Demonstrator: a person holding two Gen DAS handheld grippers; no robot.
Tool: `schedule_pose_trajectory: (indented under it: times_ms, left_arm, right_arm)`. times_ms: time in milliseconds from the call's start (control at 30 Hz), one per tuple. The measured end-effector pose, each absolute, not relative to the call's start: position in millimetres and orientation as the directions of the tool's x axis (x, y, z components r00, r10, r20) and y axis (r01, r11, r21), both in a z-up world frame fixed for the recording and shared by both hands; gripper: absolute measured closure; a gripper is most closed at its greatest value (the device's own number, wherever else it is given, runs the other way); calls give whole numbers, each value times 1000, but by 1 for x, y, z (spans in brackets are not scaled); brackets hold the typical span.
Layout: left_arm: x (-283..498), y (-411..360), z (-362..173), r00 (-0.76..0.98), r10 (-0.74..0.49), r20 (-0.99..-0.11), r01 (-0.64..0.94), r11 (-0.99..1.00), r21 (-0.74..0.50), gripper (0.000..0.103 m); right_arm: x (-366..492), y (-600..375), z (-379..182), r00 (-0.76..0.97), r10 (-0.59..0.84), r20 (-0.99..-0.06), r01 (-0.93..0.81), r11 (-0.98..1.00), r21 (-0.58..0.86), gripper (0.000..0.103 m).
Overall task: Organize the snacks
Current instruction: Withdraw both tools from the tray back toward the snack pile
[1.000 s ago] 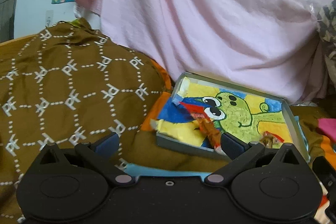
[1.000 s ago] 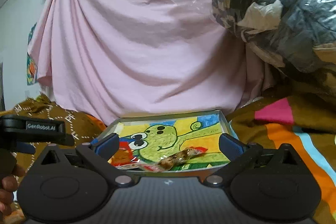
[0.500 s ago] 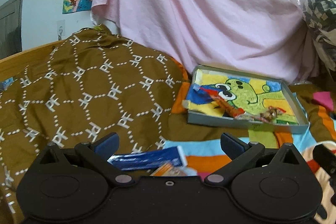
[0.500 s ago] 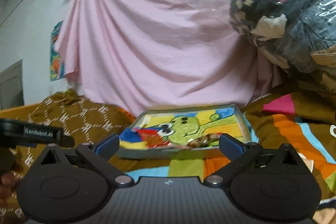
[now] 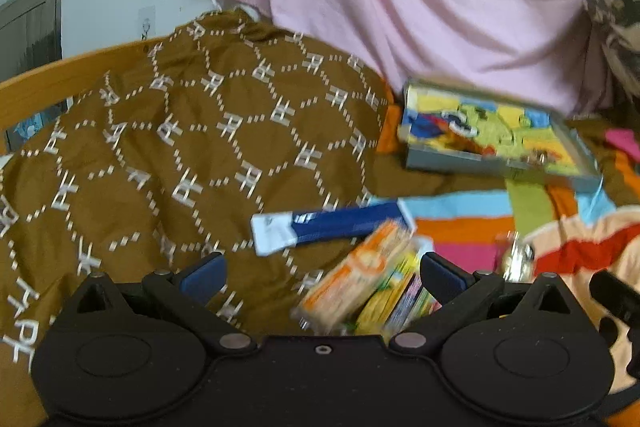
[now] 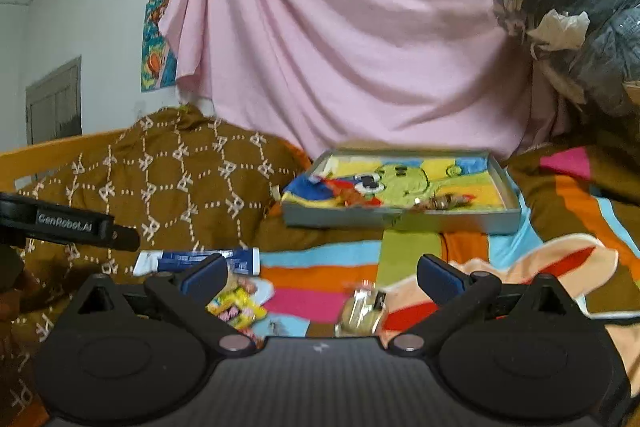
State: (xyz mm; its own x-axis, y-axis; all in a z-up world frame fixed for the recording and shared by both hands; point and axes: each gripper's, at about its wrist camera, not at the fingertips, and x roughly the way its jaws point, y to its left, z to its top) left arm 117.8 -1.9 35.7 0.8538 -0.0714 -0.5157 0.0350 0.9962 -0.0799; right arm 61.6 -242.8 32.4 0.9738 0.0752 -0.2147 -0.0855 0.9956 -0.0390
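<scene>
Snacks [image 5: 360, 291] are lying loose on the striped blanket [image 6: 320, 267] beneath the empty, spread left gripper [image 5: 320, 275] and right gripper [image 6: 320, 277], awaiting pinching and carrying to the tray [image 6: 400, 217].

A brown blanket [image 5: 208, 147] carries a white dotted hexagon pattern with letter motifs. Behind it hangs a plain pale pink sheet [image 6: 360, 27]. A grey-rimmed tray [image 6: 400, 219] shows a green cartoon creature on yellow, blue and red. The bedspread [image 6: 340, 267] has orange, sky-blue, pink and green stripes. A long packet [image 5: 332, 227] is dark blue with white ends; another packet [image 5: 356, 287] is orange and yellow.
</scene>
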Motion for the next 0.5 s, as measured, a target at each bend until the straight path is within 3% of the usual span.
schedule_pose_trajectory:
  times_ms: [300,500]
  left_arm:
    - [104,3,7,821,-101,-561,103,994,-28,1]
    - [102,-2,-7,794,-117,-596,147,989,2,1]
  right_arm:
    - [60,-233,14,948,32,-317,-61,995,-81,0]
    - [75,-226,-2,898,58,-436,-109,990,-94,0]
